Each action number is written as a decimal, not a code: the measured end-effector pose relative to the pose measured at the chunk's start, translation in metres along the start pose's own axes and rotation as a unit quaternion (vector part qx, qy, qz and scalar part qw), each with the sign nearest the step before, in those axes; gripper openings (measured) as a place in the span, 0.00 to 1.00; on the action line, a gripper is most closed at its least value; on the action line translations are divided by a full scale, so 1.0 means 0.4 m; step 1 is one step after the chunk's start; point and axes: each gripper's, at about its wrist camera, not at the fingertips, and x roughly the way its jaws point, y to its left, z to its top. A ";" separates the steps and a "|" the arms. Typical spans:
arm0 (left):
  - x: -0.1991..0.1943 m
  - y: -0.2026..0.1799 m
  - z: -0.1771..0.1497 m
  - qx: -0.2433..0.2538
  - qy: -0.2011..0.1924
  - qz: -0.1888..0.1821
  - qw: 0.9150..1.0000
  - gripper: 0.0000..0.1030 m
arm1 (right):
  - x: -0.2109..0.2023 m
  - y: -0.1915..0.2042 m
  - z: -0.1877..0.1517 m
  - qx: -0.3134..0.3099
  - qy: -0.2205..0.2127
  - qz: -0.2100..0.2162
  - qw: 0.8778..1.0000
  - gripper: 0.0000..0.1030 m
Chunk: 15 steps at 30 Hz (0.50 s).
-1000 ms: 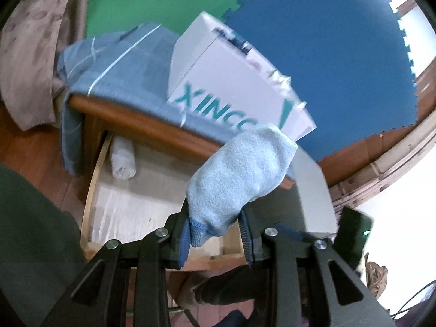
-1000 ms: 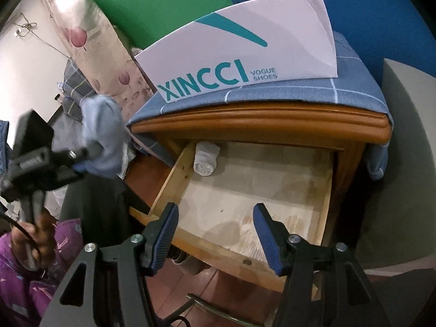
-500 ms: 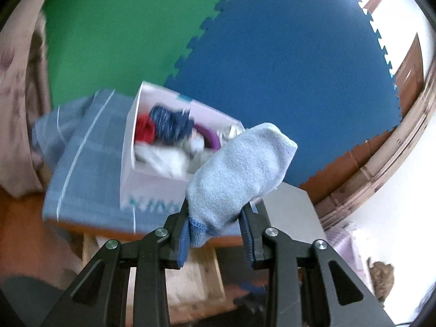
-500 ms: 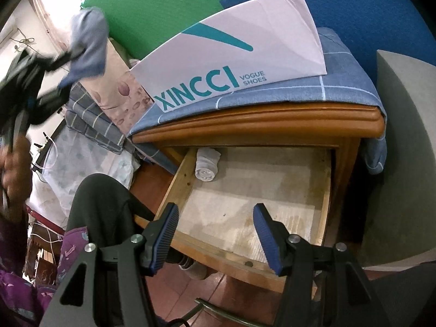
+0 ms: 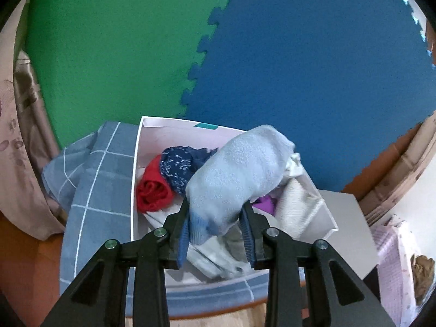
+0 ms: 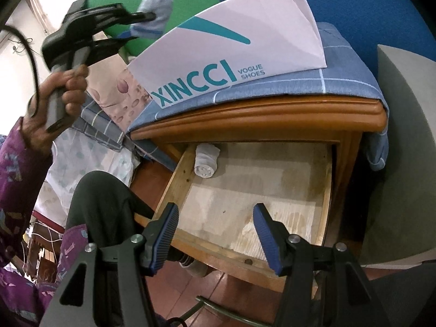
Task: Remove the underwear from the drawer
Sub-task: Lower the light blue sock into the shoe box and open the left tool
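Note:
My left gripper (image 5: 216, 234) is shut on a light blue rolled underwear (image 5: 239, 179) and holds it above the open white shoebox (image 5: 137, 163), which has several rolled garments inside. In the right wrist view the same left gripper (image 6: 141, 24) with the light blue roll (image 6: 156, 11) is raised at the upper left, beside the shoebox (image 6: 245, 41). My right gripper (image 6: 215, 234) stands open over the front of the pulled-out wooden drawer (image 6: 174, 188). One white rolled underwear (image 6: 206, 160) lies in the drawer's far left corner.
The shoebox rests on a blue checked cloth (image 6: 340, 76) over the wooden nightstand (image 6: 272, 120). A grey block (image 6: 403, 150) stands to the right. A person's knee (image 6: 100, 199) and hand (image 6: 62, 92) are at the left. Green and blue foam mats (image 5: 245, 54) cover the wall.
The left gripper has risen from in front of the drawer to above the shoebox, carrying the light blue roll. The right gripper has stayed over the drawer.

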 end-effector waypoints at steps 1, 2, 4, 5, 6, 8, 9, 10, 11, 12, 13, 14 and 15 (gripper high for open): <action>0.013 0.002 0.001 0.002 0.003 0.002 1.000 0.29 | 0.002 0.001 0.000 0.000 0.001 0.000 1.000 0.57; 0.023 0.002 -0.001 0.007 0.005 0.009 1.000 0.29 | 0.004 0.001 -0.001 -0.001 0.003 -0.001 1.000 0.57; 0.035 0.002 -0.002 0.015 0.003 0.016 1.000 0.27 | 0.006 0.003 -0.001 -0.002 0.005 -0.002 1.000 0.57; 0.040 -0.001 -0.003 0.019 0.004 0.018 1.000 0.27 | 0.007 0.003 0.000 -0.003 0.006 -0.002 1.000 0.57; 0.044 -0.003 -0.003 0.024 0.003 0.022 0.999 0.27 | 0.009 0.004 -0.001 -0.003 0.007 -0.003 1.000 0.57; 0.047 -0.007 -0.005 0.032 0.000 0.027 0.999 0.33 | 0.013 0.004 -0.001 -0.003 0.009 -0.004 1.000 0.57; 0.047 -0.009 -0.007 0.035 -0.001 0.026 0.999 0.36 | 0.014 0.004 -0.001 -0.002 0.010 -0.004 1.000 0.57; 0.045 -0.010 -0.009 0.036 -0.003 0.027 0.999 0.44 | 0.015 0.004 -0.001 -0.001 0.011 -0.004 1.000 0.57; 0.040 -0.013 -0.011 0.038 -0.008 0.029 0.999 0.55 | 0.016 0.004 0.001 0.001 0.012 -0.005 1.000 0.57; 0.031 -0.012 -0.014 0.038 -0.016 0.029 0.999 0.61 | 0.021 0.004 0.002 0.002 0.017 -0.006 1.000 0.57; 0.020 -0.010 -0.015 0.033 -0.023 0.025 0.999 0.74 | 0.025 0.004 0.003 0.003 0.021 -0.006 1.000 0.57; 0.007 -0.006 -0.016 0.027 -0.031 0.019 0.999 0.83 | 0.034 0.005 0.006 0.007 0.026 -0.001 1.000 0.57; -0.012 0.000 -0.018 0.020 -0.043 0.010 0.999 0.85 | 0.046 0.005 0.009 0.018 0.030 0.012 0.999 0.57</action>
